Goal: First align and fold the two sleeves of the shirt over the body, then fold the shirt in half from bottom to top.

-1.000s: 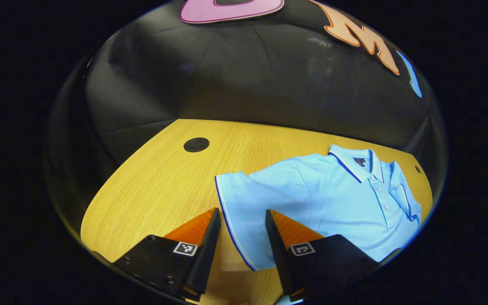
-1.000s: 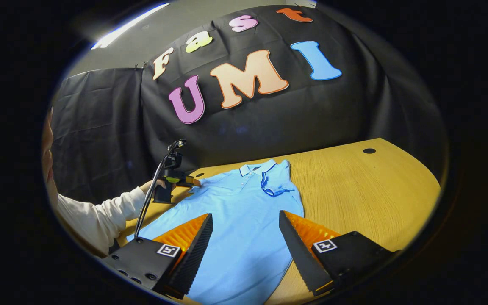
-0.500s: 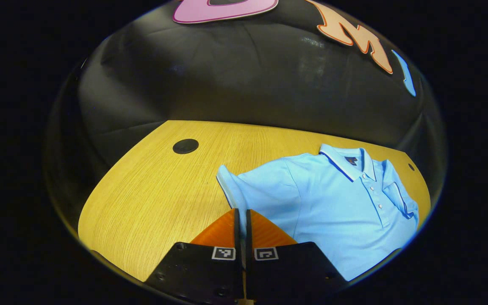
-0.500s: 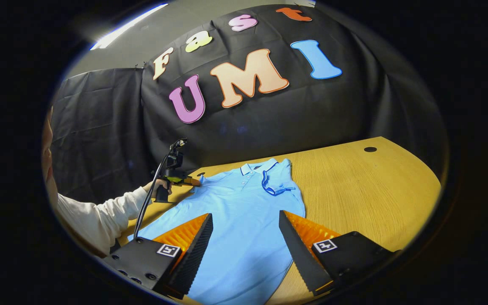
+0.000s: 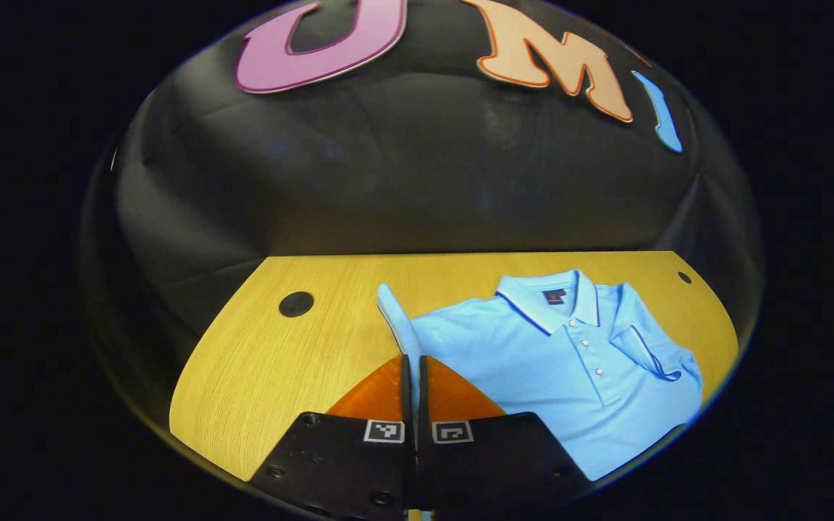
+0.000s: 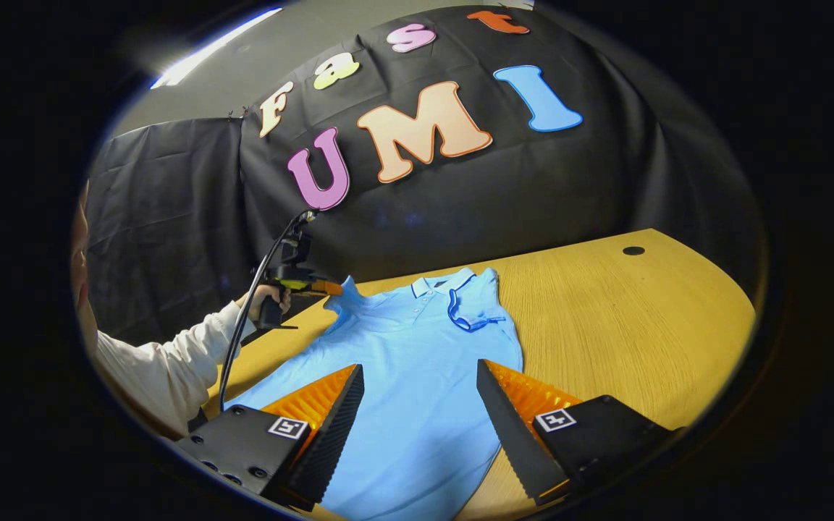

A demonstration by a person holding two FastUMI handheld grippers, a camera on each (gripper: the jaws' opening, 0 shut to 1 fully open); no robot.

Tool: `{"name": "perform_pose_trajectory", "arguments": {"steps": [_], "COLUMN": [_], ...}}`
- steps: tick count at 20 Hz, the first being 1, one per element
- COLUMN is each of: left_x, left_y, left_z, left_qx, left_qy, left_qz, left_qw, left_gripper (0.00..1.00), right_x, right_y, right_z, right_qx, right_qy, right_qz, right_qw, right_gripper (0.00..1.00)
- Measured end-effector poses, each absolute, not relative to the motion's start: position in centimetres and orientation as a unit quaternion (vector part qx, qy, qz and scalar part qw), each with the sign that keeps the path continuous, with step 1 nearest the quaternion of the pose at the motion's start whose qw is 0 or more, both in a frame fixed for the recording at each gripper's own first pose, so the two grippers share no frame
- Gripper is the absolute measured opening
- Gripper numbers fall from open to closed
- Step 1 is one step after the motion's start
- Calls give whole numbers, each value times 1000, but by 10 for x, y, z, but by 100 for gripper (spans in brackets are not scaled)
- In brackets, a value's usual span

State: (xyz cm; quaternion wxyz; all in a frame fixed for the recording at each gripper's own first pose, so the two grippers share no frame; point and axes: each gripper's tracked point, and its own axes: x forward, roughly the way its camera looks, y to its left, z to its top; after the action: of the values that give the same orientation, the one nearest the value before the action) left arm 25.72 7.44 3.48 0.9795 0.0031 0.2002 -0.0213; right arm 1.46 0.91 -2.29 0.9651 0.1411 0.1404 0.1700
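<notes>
Shirt (image 6: pixel 417 376): light blue, lay flat on tabletop (image 6: pixel 627 325), collar toward the booth wall. Far sleeve (image 6: pixel 487 304) already folded over the body. Left tongs (image 5: pixel 411 365): pressed together, pinching near sleeve (image 5: pixel 399 318), lifted off the tabletop. Right tongs (image 6: pixel 420 405): spread wide above the shirt's lower body, holding nothing.

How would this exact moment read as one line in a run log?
left gripper: shut on left sleeve, lifted | right gripper: open above shirt | right sleeve: folded
</notes>
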Motion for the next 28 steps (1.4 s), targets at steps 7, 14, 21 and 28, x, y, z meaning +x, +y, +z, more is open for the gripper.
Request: {"name": "perform_pose_trajectory", "arguments": {"steps": [7, 14, 21, 28], "left_x": [273, 271, 207, 78], "left_y": [-12, -39, -24, -2], "left_z": [21, 15, 38, 14], "left_qx": [12, -5, 6, -7], "left_qy": [205, 201, 175, 175], "left_qz": [-87, -113, -113, -122], "left_qw": [975, 973, 978, 977], "left_gripper": [0, 14, 94, 95], "right_x": [15, 12, 10, -13], "right_y": [5, 11, 20, 34], "right_z": [-27, -28, -37, -44], "right_qx": [143, 140, 133, 94], "right_qy": [144, 149, 165, 179], "right_qz": [162, 168, 176, 192], "right_qw": [966, 964, 961, 960], "right_gripper": [98, 98, 97, 97]}}
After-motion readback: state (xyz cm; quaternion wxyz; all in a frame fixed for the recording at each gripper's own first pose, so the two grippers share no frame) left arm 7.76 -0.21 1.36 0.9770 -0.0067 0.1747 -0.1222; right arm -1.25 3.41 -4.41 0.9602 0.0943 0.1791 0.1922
